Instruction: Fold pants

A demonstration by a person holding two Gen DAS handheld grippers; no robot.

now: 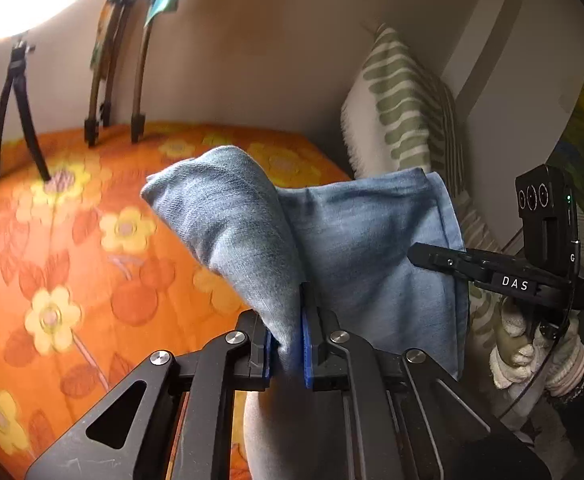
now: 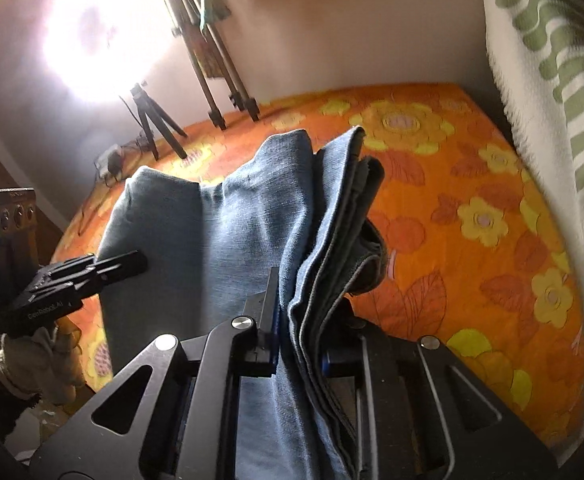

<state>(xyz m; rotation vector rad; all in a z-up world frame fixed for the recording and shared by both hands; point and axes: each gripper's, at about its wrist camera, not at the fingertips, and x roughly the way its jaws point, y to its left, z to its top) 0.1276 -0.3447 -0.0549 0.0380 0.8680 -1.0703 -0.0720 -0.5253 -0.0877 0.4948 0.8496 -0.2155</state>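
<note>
Two grippers, each clamped on the blue denim pants.
Left gripper (image 1: 287, 354) pinches a fabric fold between its blue pads; right gripper (image 2: 298, 344) pinches stacked layers. The pants (image 2: 220, 240) hang between both, raised above the orange floral bedspread (image 2: 472, 216), near a green-striped pillow (image 1: 404, 100).

Home bedrm: floral bed (image 1: 92, 240), pillow (image 1: 400, 108).
</note>
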